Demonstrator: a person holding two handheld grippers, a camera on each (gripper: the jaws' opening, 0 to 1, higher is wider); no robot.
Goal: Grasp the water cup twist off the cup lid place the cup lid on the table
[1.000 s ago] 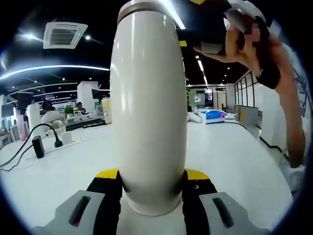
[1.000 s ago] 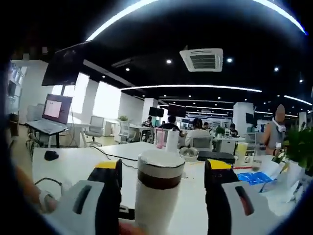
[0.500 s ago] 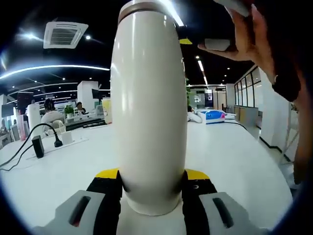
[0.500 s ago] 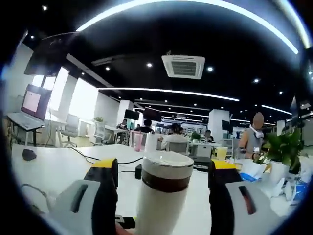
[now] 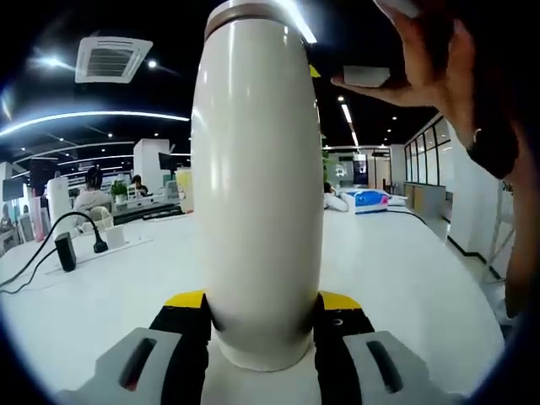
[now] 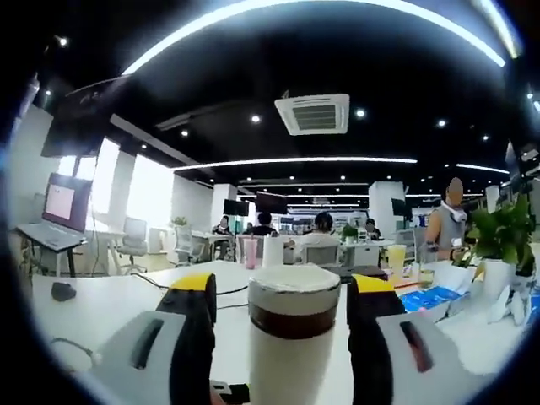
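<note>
A: Between the left gripper [image 5: 263, 325] jaws: water cup [image 5: 257, 186], white body, upright, base low between the black pads. Clamped on both sides. Same grip as a second ago, no slip.

B: And the lid?

A: Right gripper view has the cup lid [image 6: 294, 291] up close, white cap over a dark brown band, sitting between the right gripper [image 6: 283, 316] jaws. Jaws stand just beside it, a gap on each side. Can't tell if they're pinching yet.

B: What changed?

A: In the right gripper view the jaws have drawn in. A second ago the gaps either side of the lid were clearly wider; now the yellow tips sit close to the rim. Background has swung too, so that hand is moving. In the left gripper view a hand [image 5: 447, 76] is at the upper right, above the cup's top; it was further off a second ago.

B: So where are we?

A: My read: cup grasp done, lid grasp in progress. Lid is still on. No twist yet.

B: Table?

A: White table [image 5: 110, 287] runs left and far behind the cup, with a black cable and plug [image 5: 66, 251] on the left. Plenty of bare surface for the lid later.

B: Risk?

A: If the right jaws close off-centre, the lid may skid instead of turning. Left grip has to resist the torque.
</note>
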